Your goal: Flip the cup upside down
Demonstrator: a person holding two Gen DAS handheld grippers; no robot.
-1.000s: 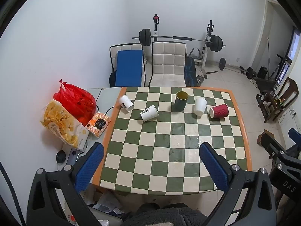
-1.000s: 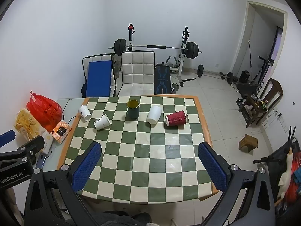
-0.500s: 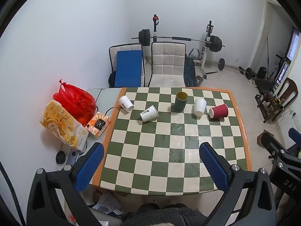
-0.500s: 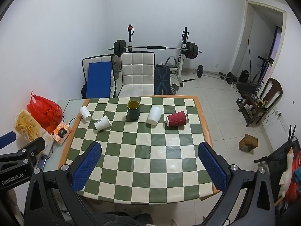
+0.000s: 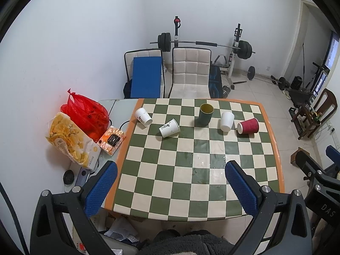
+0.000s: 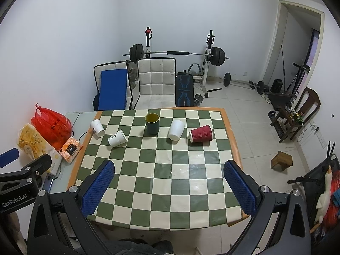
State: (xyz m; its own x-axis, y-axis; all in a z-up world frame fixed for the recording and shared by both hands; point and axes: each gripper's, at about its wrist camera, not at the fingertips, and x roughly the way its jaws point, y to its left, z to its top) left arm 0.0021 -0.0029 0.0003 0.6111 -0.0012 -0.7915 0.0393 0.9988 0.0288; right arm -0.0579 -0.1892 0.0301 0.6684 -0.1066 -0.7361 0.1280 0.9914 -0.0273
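Nothing's flipped yet as far as I can tell: both the left gripper (image 5: 170,182) and right gripper (image 6: 169,182) hang wide and empty over the near edge of the checkered table (image 6: 161,191), the green cup (image 6: 152,123) stands upright near the far edge among tipped paper cups, and there's loads of bare board between for reaching in.

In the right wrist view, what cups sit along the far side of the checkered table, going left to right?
Printed white paper cup at the left edge → second printed white cup on its side → upright dark green cup → plain white cup → red ribbed cup lying on its side.
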